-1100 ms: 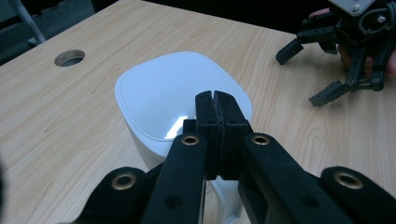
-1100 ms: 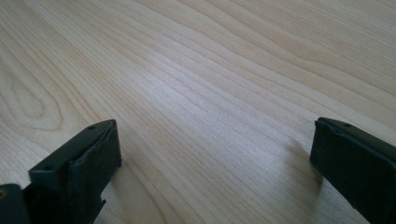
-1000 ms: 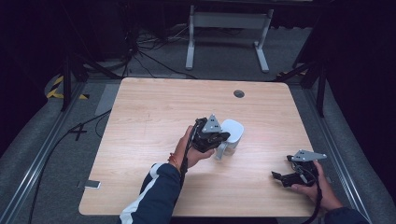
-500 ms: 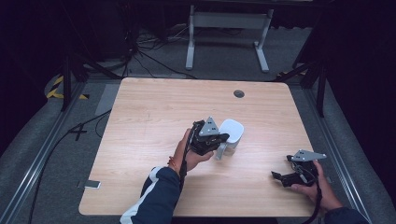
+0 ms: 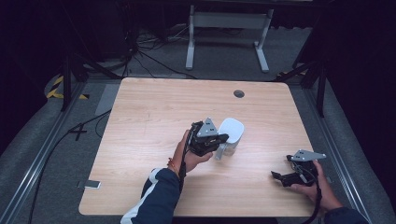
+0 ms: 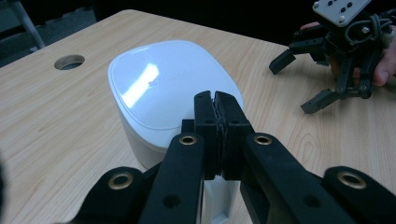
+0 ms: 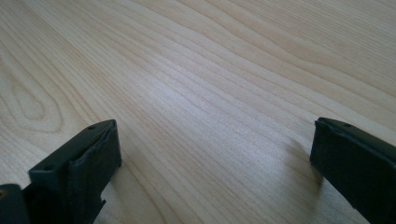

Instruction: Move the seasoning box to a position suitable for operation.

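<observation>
**Left gripper pressed together at a white container, right gripper spread low over the table**

Nearest the person, the right hand (image 5: pixel 312 186) holds the right gripper (image 5: pixel 280 177) near the near right corner of the pale wooden table (image 5: pixel 140 140). In the right gripper view its two black jaws stand wide apart, with bare wood grain between them and nothing held; they sit low, close over the tabletop. The left gripper view also catches this gripper (image 6: pixel 299 79) farther off, jaws spread and pointing towards the container, a grey plate on its top.

Farther in, around the middle of the table, the left hand (image 5: pixel 189 151), on an arm in a dark blue sleeve with a white stripe (image 5: pixel 156 198), holds the left gripper (image 5: pixel 224 139). In the left gripper view its jaws are pressed together, pad against pad, over the near edge of the white rounded plastic container with a smooth glossy lid (image 6: pixel 163 88). A white part of the container rises just below the closed jaws, but whether they pinch it cannot be told. The container (image 5: pixel 231 133) stands upright on the table, just right of centre, touching or just beside the gripper's tips.

Beyond it, near the far edge, a round dark cable hole (image 5: pixel 239 94) is set in the tabletop. Past the table, a grey metal frame with two legs (image 5: pixel 226 28) stands on the floor among black cables (image 5: pixel 140 51).
</observation>
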Demonstrator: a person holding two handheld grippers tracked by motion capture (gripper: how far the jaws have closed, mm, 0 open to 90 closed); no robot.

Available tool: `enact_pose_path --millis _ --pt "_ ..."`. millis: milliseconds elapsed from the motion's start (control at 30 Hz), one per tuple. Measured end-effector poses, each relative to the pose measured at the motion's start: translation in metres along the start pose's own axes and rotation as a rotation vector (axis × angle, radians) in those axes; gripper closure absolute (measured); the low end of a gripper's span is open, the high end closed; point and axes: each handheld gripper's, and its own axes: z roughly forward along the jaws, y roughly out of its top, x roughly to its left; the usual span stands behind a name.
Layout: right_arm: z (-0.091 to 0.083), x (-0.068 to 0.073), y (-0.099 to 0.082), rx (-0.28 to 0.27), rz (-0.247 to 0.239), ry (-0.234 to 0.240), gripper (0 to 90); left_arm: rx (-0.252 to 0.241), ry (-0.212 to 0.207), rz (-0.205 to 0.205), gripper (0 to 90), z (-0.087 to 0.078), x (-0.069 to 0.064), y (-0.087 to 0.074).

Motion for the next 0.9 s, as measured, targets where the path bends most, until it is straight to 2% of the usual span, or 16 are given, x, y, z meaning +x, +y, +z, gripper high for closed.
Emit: enact_pose_path --millis 67,200,333,367,400,433,467,500,533,667,733,800,900 --pt "0.000 0.000 0.000 0.000 0.000 0.000 1.6 -0.006 -0.003 -0.013 88.6 0.000 0.000 -0.001" --pt "0.000 0.000 0.000 0.000 0.001 0.000 1.6 -0.004 -0.001 -0.008 87.3 -0.001 -0.002 -0.003" --pt "0.000 0.000 0.001 0.007 -0.001 0.000 3.8 0.025 0.017 -0.007 86.3 0.001 -0.003 -0.007" --pt "-0.001 0.000 0.002 0.005 0.001 0.002 10.4 0.035 0.020 0.006 85.0 0.002 -0.003 -0.008" --pt "-0.001 0.000 0.002 0.005 0.001 0.002 10.4 0.035 0.020 0.006 85.0 0.002 -0.003 -0.008" --pt "-0.002 0.001 0.004 -0.003 0.007 0.003 21.6 0.037 0.015 0.003 85.0 0.003 -0.004 -0.009" --pt "-0.004 0.002 0.008 -0.006 0.002 0.013 25.5 0.039 0.016 0.007 85.1 0.004 -0.005 -0.009" --pt "-0.005 0.003 0.012 -0.023 0.000 0.023 26.4 0.039 0.021 0.012 85.0 0.004 -0.005 -0.009" --pt "-0.009 0.004 0.017 -0.052 -0.010 0.025 34.9 0.039 0.020 0.020 85.0 0.003 -0.005 -0.008" --pt "-0.019 0.004 0.039 -0.166 -0.013 0.062 54.6 0.039 0.018 0.014 85.7 0.004 -0.004 -0.009" --pt "-0.020 0.002 0.053 -0.189 -0.028 0.077 62.4 0.050 0.019 0.013 85.9 0.005 -0.003 -0.010" --pt "-0.018 0.003 0.069 -0.207 -0.045 0.085 66.5 0.048 0.018 0.005 86.1 0.006 -0.002 -0.011" --pt "-0.015 0.012 0.097 -0.231 -0.115 0.085 69.3 0.058 0.024 0.004 85.7 0.007 0.000 -0.012"
